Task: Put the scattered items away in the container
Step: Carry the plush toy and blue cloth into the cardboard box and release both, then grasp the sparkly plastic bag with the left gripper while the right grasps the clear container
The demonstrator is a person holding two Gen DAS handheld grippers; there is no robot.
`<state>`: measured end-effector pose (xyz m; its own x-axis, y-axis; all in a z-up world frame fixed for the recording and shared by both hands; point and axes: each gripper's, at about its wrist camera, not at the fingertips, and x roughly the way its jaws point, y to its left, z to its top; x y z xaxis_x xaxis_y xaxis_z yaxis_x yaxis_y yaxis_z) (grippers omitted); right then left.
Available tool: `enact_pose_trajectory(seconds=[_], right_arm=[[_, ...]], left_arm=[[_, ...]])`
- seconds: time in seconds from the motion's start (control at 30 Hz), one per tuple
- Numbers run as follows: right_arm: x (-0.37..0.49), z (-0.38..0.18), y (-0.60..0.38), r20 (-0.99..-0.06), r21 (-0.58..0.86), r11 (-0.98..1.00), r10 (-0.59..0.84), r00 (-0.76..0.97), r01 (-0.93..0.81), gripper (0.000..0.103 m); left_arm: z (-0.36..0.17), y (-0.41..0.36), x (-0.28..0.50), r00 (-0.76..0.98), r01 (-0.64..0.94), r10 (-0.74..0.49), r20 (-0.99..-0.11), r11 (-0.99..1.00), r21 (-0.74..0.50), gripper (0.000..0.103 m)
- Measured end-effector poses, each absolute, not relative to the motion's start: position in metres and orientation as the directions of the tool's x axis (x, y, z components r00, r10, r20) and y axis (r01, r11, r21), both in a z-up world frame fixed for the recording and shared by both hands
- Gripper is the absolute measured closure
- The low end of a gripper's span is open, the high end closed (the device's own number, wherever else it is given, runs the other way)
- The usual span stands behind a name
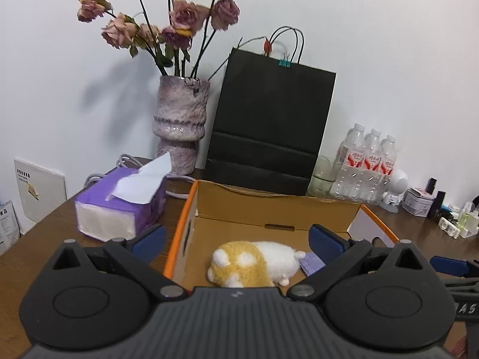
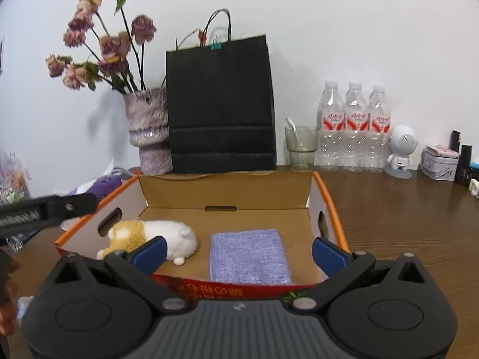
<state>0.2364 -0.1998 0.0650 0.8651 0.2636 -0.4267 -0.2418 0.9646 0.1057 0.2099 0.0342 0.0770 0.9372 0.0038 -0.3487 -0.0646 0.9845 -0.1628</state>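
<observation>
While fluffy plush toy point(image 2: 149, 239) lies boxed, ribbed cloth point(image 2: 250, 255) lies flat.

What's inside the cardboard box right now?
Inside the box: a plush toy on the left and a folded purple cloth beside it. The near-right corner is hidden behind the right gripper.

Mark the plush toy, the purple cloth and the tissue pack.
plush toy point(image 2: 155, 236), right wrist view, on its white body.
purple cloth point(image 2: 250, 254), right wrist view, at its middle.
tissue pack point(image 1: 119, 209), left wrist view, on its side.
</observation>
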Motion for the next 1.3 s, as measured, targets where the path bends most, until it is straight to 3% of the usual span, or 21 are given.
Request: enact_pose_trajectory(seconds=[0.2,0.43,1.07,1.1,1.13,1.2,1.3], right_arm=[[0.199,0.059,-0.219,-0.433,0.079,0.968,0.248,0.866,-0.238,0.000],[0.164,0.033,-0.228,-0.509,0.061,0.959,0.269,0.818,-0.278,0.000],[0.182,0.007,-0.208,-0.570,-0.064,0.918,0.289,0.769,-0.392,0.000],[0.184,0.005,-0.206,-0.579,-0.068,0.914,0.290,0.762,-0.399,0.000],[0.184,0.004,-0.205,-0.582,-0.070,0.912,0.292,0.759,-0.405,0.003],[0.180,0.006,-0.204,-0.571,-0.066,0.910,0.303,0.763,-0.410,0.012],[0.171,0.012,-0.209,-0.548,-0.048,0.913,0.316,0.775,-0.406,0.017]], left_arm=[[0.066,0.052,0.171,0.927,-0.067,0.032,-0.373,0.994,-0.081,0.000],[0.034,0.070,0.138,0.890,-0.060,0.031,-0.456,0.997,-0.050,0.000],[0.006,0.069,0.154,0.834,-0.046,-0.005,-0.552,0.996,-0.079,0.001],[0.005,0.069,0.153,0.833,-0.041,-0.012,-0.553,0.996,-0.083,0.017],[0.005,0.070,0.151,0.838,-0.031,-0.024,-0.545,0.995,-0.091,0.044],[0.007,0.072,0.147,0.844,-0.018,-0.047,-0.535,0.993,-0.116,0.058],[0.011,0.072,0.139,0.860,-0.025,-0.032,-0.510,0.994,-0.105,0.062]])
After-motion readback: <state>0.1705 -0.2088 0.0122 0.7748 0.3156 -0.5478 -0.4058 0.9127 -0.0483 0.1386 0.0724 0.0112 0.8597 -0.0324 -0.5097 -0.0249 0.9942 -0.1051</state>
